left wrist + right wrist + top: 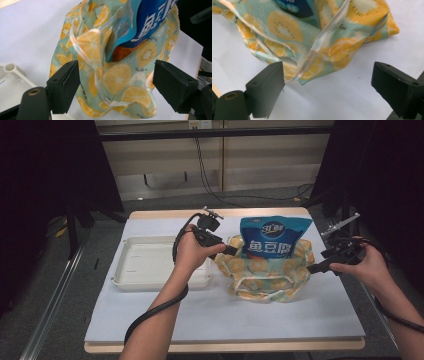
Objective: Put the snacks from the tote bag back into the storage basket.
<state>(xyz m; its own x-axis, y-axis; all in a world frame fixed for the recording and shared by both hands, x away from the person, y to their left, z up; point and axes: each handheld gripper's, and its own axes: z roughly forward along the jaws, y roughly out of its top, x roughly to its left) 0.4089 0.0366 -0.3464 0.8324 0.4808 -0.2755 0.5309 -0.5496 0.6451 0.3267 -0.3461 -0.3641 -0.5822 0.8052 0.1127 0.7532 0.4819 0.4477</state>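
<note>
The fruit-print bag [265, 275] sits on the table [220, 320] right of the white tray [150, 262], with a blue snack packet [272, 240] standing in its mouth. The left gripper [235, 251] and right gripper [311, 268] flank it, jaws spread and pinching nothing. Packing looks finished; next, likely, each gripper must catch a rim edge to close the bag.

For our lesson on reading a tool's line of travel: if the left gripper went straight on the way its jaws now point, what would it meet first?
Most likely the fruit-print bag, which lies straight ahead between the open jaws of the left gripper; how near it is cannot be judged.
</note>
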